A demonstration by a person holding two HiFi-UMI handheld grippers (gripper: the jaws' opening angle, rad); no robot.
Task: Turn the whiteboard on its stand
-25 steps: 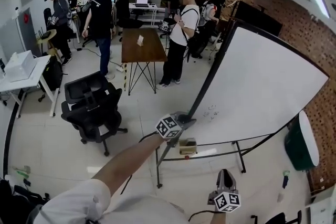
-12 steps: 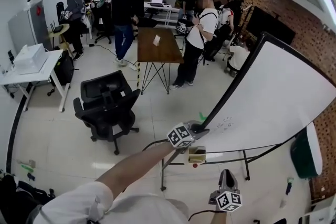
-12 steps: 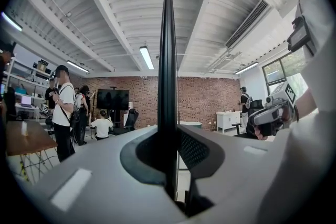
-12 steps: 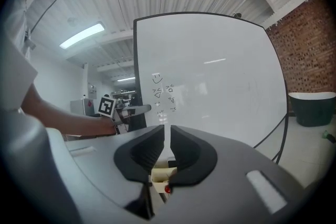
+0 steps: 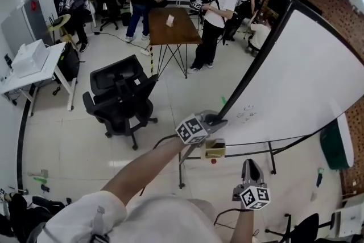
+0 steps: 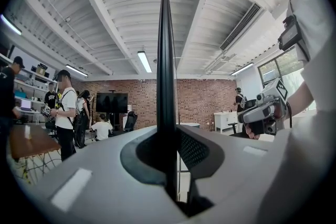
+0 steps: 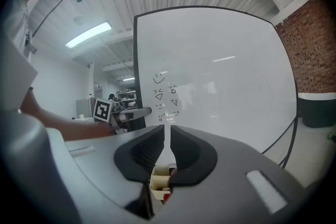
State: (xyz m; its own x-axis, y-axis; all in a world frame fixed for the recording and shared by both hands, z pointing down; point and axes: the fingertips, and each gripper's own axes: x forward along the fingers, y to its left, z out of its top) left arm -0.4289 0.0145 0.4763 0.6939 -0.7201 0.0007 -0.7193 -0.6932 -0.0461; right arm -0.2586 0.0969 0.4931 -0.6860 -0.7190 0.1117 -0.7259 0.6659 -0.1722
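One whiteboard (image 5: 296, 82) on one stand (image 5: 180, 173). Two grippers: one left gripper (image 5: 218, 120), one right gripper (image 5: 251, 165). One black office chair (image 5: 122, 97) nearby, one brown table (image 5: 173, 28), one white table (image 5: 34, 74), one green bin (image 5: 334, 148). At least six other people (image 5: 219, 5).

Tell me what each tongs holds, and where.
Left tongs clamp the whiteboard by its black frame edge, near the lower corner. Right tongs hold nothing.

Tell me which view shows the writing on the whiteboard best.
The right gripper view: the writing faces the camera on the whiteboard, each mark distinct. The head view shows only tiny specks near the lower corner; the left gripper view sees the whiteboard edge-on, no writing.
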